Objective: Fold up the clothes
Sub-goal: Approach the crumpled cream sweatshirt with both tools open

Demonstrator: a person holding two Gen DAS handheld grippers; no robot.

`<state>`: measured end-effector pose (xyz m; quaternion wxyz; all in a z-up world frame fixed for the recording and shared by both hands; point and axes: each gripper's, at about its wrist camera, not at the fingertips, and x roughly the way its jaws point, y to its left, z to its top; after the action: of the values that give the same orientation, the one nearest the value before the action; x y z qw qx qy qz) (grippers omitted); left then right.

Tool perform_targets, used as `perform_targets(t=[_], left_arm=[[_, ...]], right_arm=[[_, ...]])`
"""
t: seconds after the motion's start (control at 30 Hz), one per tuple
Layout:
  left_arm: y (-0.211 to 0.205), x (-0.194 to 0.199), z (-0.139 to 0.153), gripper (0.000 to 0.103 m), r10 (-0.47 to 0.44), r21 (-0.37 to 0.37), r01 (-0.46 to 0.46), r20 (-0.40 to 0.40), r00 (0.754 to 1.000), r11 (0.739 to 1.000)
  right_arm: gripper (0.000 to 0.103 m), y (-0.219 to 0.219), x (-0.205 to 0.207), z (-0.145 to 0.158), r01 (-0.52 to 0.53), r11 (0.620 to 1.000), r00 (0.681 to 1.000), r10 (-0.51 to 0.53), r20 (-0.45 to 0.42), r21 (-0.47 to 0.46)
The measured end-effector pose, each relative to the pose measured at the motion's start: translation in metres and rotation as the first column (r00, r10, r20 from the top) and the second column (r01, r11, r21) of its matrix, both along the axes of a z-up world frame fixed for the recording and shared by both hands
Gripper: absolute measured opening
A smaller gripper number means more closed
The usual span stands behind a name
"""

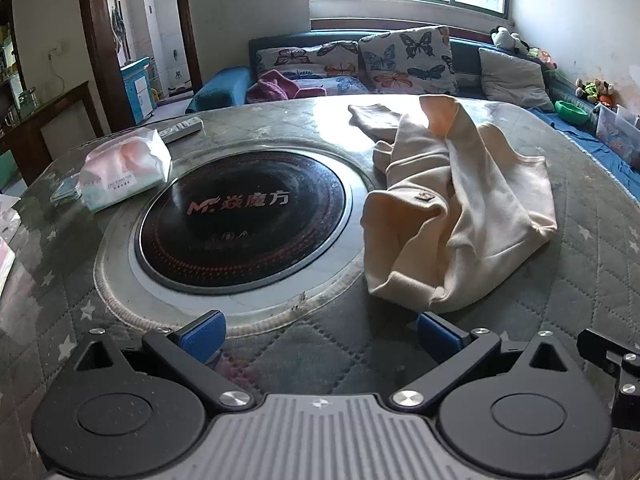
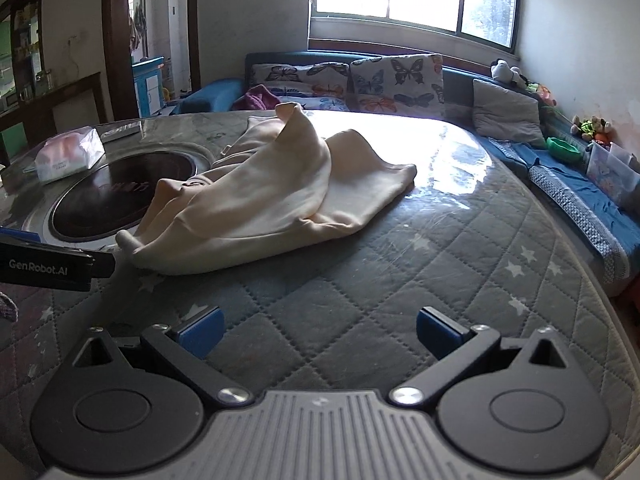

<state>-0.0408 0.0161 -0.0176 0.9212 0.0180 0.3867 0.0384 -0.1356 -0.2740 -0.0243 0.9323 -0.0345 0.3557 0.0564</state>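
A cream garment (image 1: pixel 460 208) lies crumpled on the round quilted table (image 1: pixel 592 264), right of the black cooktop. In the right wrist view the garment (image 2: pixel 264 196) lies ahead and to the left. My left gripper (image 1: pixel 320 338) is open and empty, just short of the garment's near hem. My right gripper (image 2: pixel 318 334) is open and empty over bare quilted cover, a short way back from the garment. The left gripper's body (image 2: pixel 52 266) shows at the left edge of the right wrist view.
A black round cooktop (image 1: pixel 244 220) is set in the table's middle. A tissue pack (image 1: pixel 124 168) and a remote (image 1: pixel 182 128) lie at the far left. A sofa with butterfly cushions (image 1: pixel 404 60) stands behind the table. Toys and a green bowl (image 1: pixel 572 112) sit at the right.
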Motion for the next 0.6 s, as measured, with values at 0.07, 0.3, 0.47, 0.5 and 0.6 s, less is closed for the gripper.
perform_targets(t=[0.07, 0.3, 0.47, 0.5, 0.6], left_arm=[[-0.001, -0.001, -0.001, 0.103, -0.002, -0.001, 0.002, -0.003, 1.000, 1.000], [-0.007, -0.003, -0.004, 0.103, -0.015, 0.014, 0.016, -0.019, 1.000, 1.000], [-0.011, -0.002, -0.007, 0.103, -0.021, 0.012, 0.021, -0.035, 0.999, 1.000], [-0.011, -0.002, -0.007, 0.103, -0.021, 0.013, 0.021, -0.038, 0.999, 1.000], [-0.012, -0.001, -0.007, 0.103, -0.021, 0.010, 0.022, -0.042, 0.999, 1.000]], right_arm=[[0.103, 0.002, 0.000, -0.001, -0.003, 1.000, 1.000, 0.003, -0.005, -0.002], [0.103, 0.006, -0.002, -0.004, -0.010, 1.000, 1.000, 0.009, -0.014, -0.011], [0.103, 0.010, -0.002, -0.004, -0.014, 1.000, 1.000, 0.013, -0.023, -0.022], [0.103, 0.010, -0.002, -0.004, -0.014, 1.000, 1.000, 0.014, -0.025, -0.022], [0.103, 0.011, 0.000, -0.004, -0.013, 1.000, 0.999, 0.012, -0.031, -0.027]])
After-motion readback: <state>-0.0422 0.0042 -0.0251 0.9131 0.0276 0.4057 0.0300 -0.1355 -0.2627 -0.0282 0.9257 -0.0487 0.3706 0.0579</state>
